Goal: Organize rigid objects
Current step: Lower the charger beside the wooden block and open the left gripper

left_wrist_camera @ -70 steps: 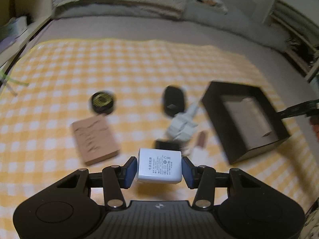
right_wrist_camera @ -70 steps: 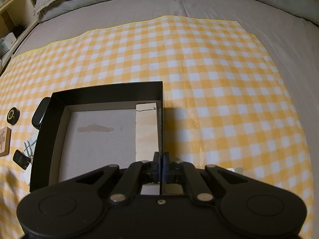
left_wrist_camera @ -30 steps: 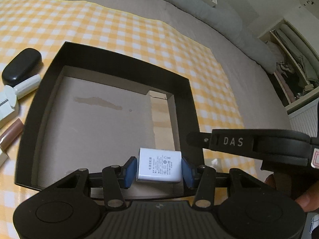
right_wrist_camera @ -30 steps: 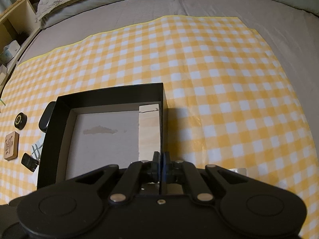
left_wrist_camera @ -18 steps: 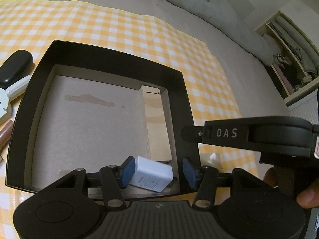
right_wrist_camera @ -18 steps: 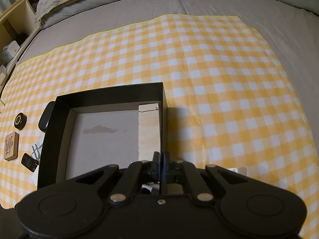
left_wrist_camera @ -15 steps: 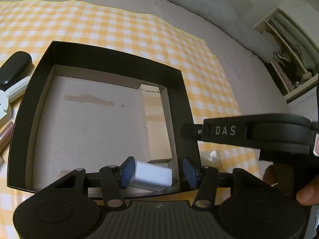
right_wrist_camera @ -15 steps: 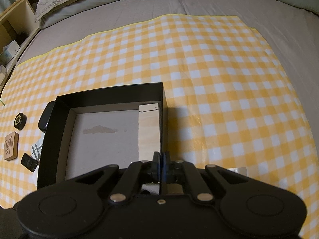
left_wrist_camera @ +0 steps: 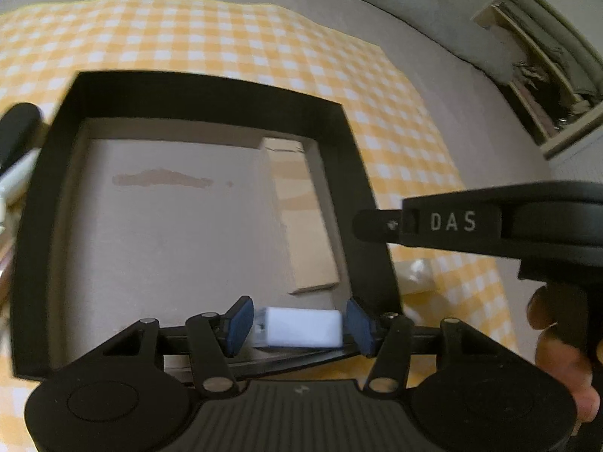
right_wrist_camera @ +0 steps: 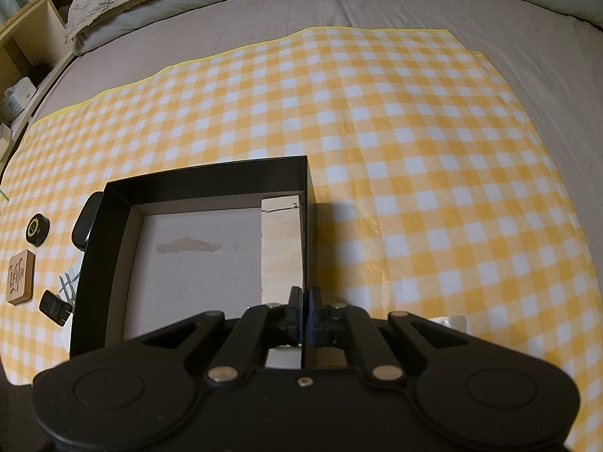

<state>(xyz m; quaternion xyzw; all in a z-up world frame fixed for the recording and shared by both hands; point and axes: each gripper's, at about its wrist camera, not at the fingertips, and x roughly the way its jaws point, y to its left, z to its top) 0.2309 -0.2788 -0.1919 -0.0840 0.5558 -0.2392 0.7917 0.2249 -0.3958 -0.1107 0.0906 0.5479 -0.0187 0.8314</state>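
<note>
Left tongs (left_wrist_camera: 297,324): parted, blue pads (left_wrist_camera: 238,320) clear on both sides of the white charger block (left_wrist_camera: 303,326), gripping nothing. The charger block lies at the near right corner of the black box (left_wrist_camera: 196,86), on its grey cardboard floor.

Handling, judged: charger block light, rigid, smooth-sided, a little slippery; best taken across its two flat faces.

Right tongs (right_wrist_camera: 303,314): closed tight, seemingly pinching the box's near right wall (right_wrist_camera: 308,226) to steady it; seen from the left wrist view they lie against that wall from the right, a hand (left_wrist_camera: 565,342) behind.

Outward: box on a yellow checked cloth (right_wrist_camera: 414,150) spread over a grey bed. Left of the box: a wooden block (right_wrist_camera: 20,277), a round black tin (right_wrist_camera: 37,229), a small black item (right_wrist_camera: 54,307).
</note>
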